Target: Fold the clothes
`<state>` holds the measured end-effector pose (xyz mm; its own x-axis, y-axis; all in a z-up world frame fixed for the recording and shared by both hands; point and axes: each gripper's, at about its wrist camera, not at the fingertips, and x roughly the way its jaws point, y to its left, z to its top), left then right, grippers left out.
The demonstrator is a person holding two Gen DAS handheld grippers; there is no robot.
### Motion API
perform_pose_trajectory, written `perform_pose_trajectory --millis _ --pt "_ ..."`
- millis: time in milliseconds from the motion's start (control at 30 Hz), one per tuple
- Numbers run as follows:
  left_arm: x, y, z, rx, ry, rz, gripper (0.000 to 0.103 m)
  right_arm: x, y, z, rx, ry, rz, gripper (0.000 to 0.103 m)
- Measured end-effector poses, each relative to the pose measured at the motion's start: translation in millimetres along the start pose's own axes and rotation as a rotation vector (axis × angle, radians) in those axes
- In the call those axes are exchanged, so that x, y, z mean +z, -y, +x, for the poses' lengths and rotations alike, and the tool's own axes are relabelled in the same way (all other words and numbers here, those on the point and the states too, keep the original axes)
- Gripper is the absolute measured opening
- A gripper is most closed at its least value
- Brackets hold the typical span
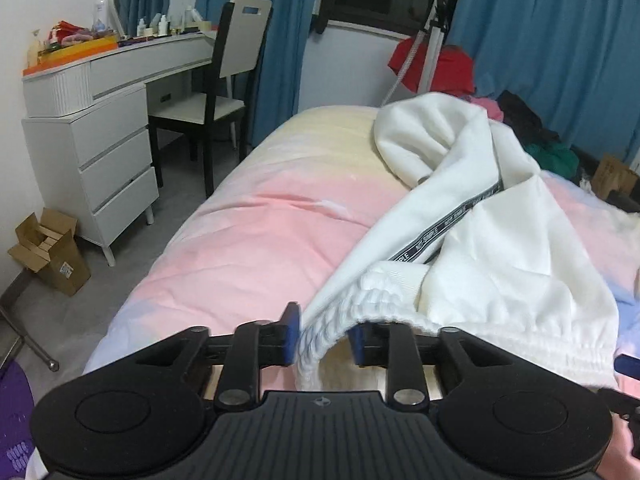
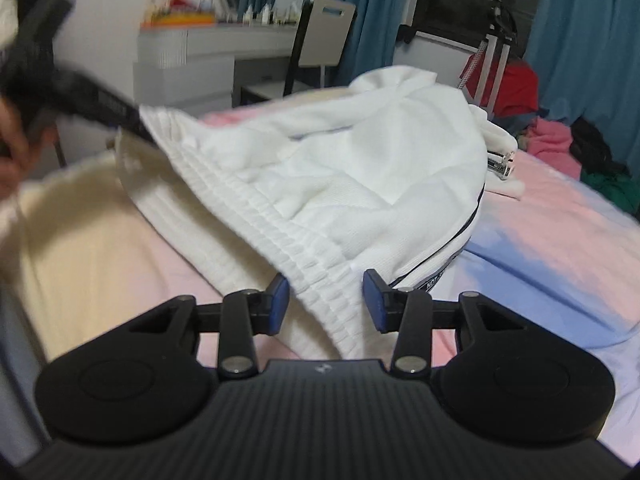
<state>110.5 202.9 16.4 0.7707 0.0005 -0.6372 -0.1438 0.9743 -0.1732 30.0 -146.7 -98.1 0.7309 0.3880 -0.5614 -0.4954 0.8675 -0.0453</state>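
**Both grippers at the ribbed hem**

Your left gripper [image 1: 324, 334] has its blue pads spread, the ribbed elastic hem [image 1: 360, 308] of the white fleece zip-up jacket [image 1: 500, 248] passing between them but not pinched. Your right gripper [image 2: 326, 300] likewise stands parted around the same hem. The jacket lies rumpled on the pink, cream and blue bedspread [image 1: 260, 240]. It looks soft, light and floppy; the thicker ribbing is probably your firmest hold.
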Motion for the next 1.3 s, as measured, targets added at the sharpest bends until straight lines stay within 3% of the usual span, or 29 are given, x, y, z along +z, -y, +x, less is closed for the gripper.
perform_pose_trajectory --millis 167,200,267,300,367,500,600,767,833,867,900,933,967,1000,1033,1200,1300 --pt "-35.4 -24.2 -45.8 -0.142 0.034 -0.209 0.064 5.0 48.7 -28.6 0.114 0.089 0.333 0.045" --pt "-36.9 -30.6 -49.5 -0.163 0.039 -0.253 0.069 1.8 58.1 -28.0 0.095 0.092 0.404 0.048" --pt "-37.5 -40.7 -49.7 -0.203 0.052 -0.338 0.079 -4.7 76.8 -26.8 0.059 0.097 0.547 0.071" --pt "-36.2 -43.9 -44.7 -0.22 0.062 -0.379 0.084 -8.5 85.4 -24.1 0.032 0.09 0.61 0.073" --pt "-35.6 -53.7 -37.5 -0.234 0.066 -0.463 0.084 -20.4 97.7 -12.4 0.007 0.048 0.712 0.073" --pt "-37.6 -67.6 -20.0 -0.276 0.018 -0.57 0.086 -35.7 108.4 17.3 0.065 -0.022 0.874 0.073" --pt "-37.5 -59.6 1.7 -0.261 -0.071 -0.531 0.086 -35.7 102.0 32.2 0.09 -0.038 0.892 0.073" --pt "-37.1 -44.3 38.8 -0.228 -0.225 -0.452 0.085 -34.1 99.1 50.3 0.053 -0.056 0.844 0.073" --pt "-36.2 -38.8 48.8 -0.202 -0.245 -0.422 0.078 -34.9 98.6 52.9 0.078 -0.058 0.83 0.071" --pt "-36.9 -37.9 49.7 -0.177 -0.24 -0.415 0.068 -33.9 97.2 52.7 0.077 -0.06 0.813 0.059" --pt "-38.1 -37.3 48.5 -0.16 -0.237 -0.404 0.059 -32.3 95.6 52.1 0.07 -0.065 0.793 0.054" --pt "-39.4 -36.8 46.9 -0.147 -0.235 -0.391 0.057 -31.3 94.2 50.7 0.064 -0.066 0.779 0.044" --pt "-40.2 -36.1 44.0 -0.139 -0.228 -0.368 0.042 -31.1 93.0 48.1 0.059 -0.062 0.77 0.034" --pt "-40.0 -38.1 39.2 -0.143 -0.21 -0.359 0.028 -31.1 91.9 44.8 0.055 -0.053 0.766 0.031" --pt "-39.6 -40.7 34.1 -0.15 -0.19 -0.353 0.022 -31.0 91.6 40.5 0.053 -0.039 0.773 0.027" --pt "-12.2 -50.0 2.4 -0.173 -0.029 -0.326 0.016 -30.7 81.8 22.2 0.092 -0.005 0.842 0.025" --pt "35.8 -59.7 4.8 -0.079 0.069 -0.283 0.016 -26.8 63.4 20.0 0.166 0.008 0.886 0.024"
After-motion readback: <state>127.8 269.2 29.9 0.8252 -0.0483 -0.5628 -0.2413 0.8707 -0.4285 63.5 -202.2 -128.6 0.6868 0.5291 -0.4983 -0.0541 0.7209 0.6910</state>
